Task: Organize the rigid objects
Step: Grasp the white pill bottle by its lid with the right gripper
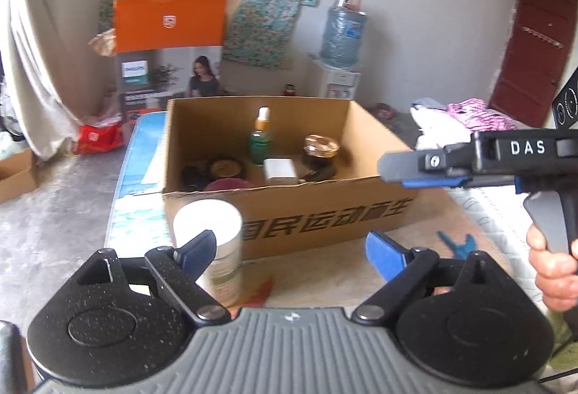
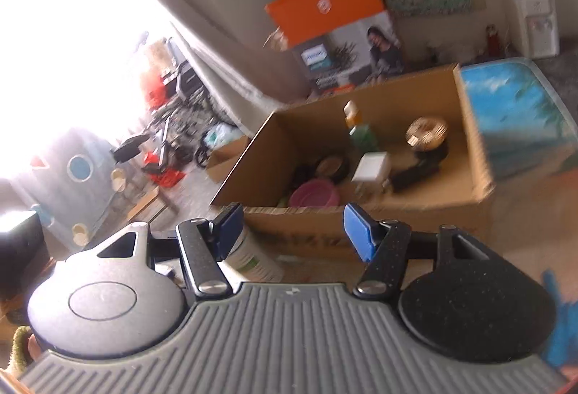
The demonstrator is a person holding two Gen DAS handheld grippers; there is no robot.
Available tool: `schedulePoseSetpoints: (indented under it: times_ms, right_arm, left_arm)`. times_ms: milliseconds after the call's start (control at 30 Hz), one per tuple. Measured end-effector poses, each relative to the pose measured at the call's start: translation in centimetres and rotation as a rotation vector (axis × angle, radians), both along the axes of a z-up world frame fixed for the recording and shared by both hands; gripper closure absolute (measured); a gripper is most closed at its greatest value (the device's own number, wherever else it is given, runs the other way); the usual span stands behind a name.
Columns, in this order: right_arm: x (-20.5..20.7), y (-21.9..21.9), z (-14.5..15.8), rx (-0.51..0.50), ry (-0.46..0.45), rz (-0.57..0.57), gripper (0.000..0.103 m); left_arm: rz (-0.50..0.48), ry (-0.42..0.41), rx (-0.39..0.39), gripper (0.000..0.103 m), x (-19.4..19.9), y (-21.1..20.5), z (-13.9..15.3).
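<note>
Fingers [image 1: 202, 251] spread, left one against white canister [image 1: 213, 245].

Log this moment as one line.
left gripper: open | right gripper: open | white cylindrical canister: outside brown cardboard box

"DAS" is printed in white on the black body of the right gripper [image 1: 426, 173], at the right of the left wrist frame. "PHILIPS" can be read on the orange-topped product box [image 1: 168, 50], upper left. Black Chinese characters, "民运动", are printed along the cardboard box [image 1: 325, 217] front, centre frame.
</note>
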State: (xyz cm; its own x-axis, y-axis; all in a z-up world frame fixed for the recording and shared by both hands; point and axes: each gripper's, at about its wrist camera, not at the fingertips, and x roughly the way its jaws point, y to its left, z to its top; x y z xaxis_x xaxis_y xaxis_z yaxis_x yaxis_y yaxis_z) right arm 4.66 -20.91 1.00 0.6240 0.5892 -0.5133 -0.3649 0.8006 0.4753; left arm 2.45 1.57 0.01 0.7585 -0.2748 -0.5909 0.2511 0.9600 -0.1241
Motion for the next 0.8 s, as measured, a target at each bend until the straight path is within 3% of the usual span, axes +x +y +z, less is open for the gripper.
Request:
schedulePoseSetpoints:
  times_ms: [400, 800]
  right_arm:
    - [3.8, 6.6, -2.0, 0.088, 0.144, 0.138, 0.041]
    - [7.6, 9.9, -4.8, 0.120, 0.258, 0.123, 0.043]
  left_arm:
    - [0.140, 0.076, 0.105, 0.012, 3.0, 1.1, -2.7]
    - [0.188, 0.139, 0.118, 0.024, 5.2, 2.0, -4.6]
